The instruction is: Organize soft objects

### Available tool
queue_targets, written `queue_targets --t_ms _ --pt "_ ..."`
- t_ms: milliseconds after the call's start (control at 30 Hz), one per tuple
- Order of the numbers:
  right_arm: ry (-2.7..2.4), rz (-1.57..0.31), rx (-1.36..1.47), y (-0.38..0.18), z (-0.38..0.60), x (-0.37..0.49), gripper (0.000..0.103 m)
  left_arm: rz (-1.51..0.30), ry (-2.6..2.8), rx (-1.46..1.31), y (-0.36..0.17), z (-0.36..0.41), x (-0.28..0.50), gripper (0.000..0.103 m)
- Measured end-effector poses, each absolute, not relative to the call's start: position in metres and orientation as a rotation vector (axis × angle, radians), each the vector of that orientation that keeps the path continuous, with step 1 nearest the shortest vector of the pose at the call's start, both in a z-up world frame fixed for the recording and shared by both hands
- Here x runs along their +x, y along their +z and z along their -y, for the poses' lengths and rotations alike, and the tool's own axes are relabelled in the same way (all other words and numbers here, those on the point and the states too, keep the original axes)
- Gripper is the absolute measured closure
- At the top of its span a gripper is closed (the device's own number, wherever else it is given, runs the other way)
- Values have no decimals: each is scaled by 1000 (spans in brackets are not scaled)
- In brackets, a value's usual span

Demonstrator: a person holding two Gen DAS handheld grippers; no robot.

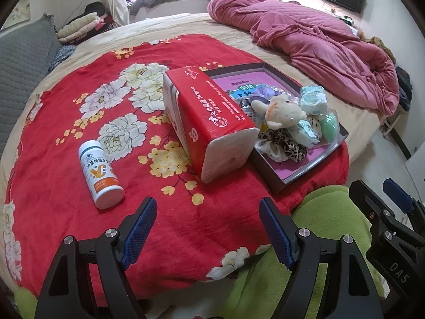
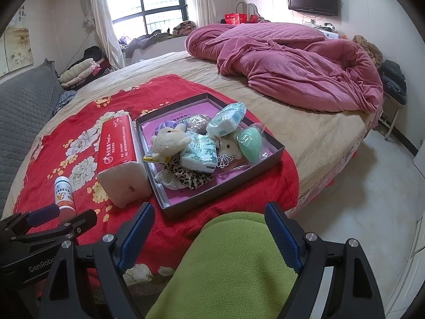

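A shallow grey box (image 2: pixel 220 200) lined in purple sits on the red flowered blanket (image 1: pixel 66 122). In it lie a cream plush toy (image 2: pixel 170 138), small tissue packs (image 2: pixel 228 119), a mint-green pouch (image 2: pixel 249 143) and a leopard-print scrunchie (image 2: pixel 192 176). A big red tissue pack (image 1: pixel 207 117) rests against the box's left side. A white bottle (image 1: pixel 101 172) lies further left. My left gripper (image 1: pixel 209 228) hovers open over the blanket's near edge, holding nothing. My right gripper (image 2: pixel 209 228) stands open above a green fleece (image 2: pixel 233 265), with nothing gripped.
A crumpled pink quilt (image 2: pixel 292 63) covers the far right of the bed. A grey padded headboard (image 1: pixel 24 53) is at the left. Folded clothes (image 2: pixel 79 70) are stacked by the window. White floor tiles (image 2: pixel 372 199) show at the right.
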State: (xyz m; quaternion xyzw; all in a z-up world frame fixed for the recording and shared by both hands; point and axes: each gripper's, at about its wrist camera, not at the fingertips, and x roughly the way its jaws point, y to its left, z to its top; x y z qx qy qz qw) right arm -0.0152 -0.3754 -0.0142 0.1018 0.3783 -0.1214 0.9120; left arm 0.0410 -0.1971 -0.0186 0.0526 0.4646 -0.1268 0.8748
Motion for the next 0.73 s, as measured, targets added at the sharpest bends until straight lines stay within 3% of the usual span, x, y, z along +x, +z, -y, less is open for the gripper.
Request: queue_targets --t_ms 567,733 --pt "-249 -792 206 -17 374 -13 19 -1007 -273 100 -28 194 45 23" --pt "-212 -792 139 -8 354 1 19 -1013 -304 -1 -27 158 55 23"
